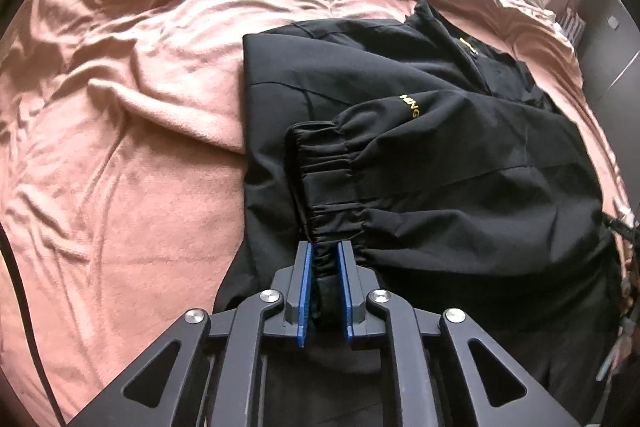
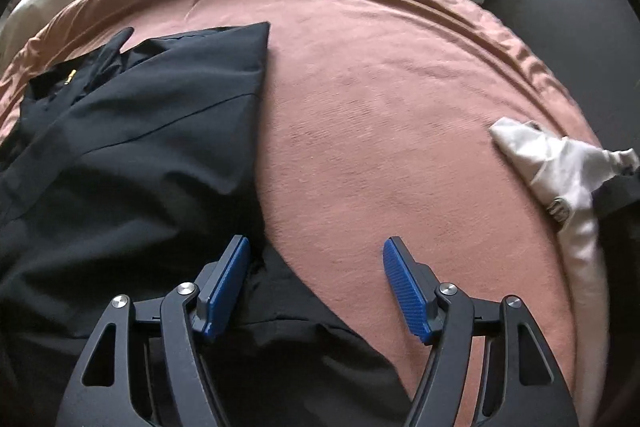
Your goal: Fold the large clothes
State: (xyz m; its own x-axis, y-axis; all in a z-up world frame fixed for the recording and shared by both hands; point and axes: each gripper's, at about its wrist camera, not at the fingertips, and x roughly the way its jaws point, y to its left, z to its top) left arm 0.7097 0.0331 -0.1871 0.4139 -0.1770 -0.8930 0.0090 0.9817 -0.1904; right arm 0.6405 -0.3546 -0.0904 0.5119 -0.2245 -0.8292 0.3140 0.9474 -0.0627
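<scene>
Black jacket (image 1: 420, 131) lies spread on my bed, over a rumpled pink blanket (image 1: 120, 147), one sleeve folded across its body. My left fingers (image 1: 325, 279) are narrowed onto the gathered elastic cuff (image 1: 320, 179) of that sleeve, pinching its fabric between the blue pads. My right fingers (image 2: 316, 287) stand wide apart and hold nothing, hovering above the jacket's right edge (image 2: 248, 155), with a white garment (image 2: 560, 163) well apart at the bed's right side.

Yellow letters "ING" read on the black jacket's sleeve (image 1: 410, 107); the word's start is hidden.
</scene>
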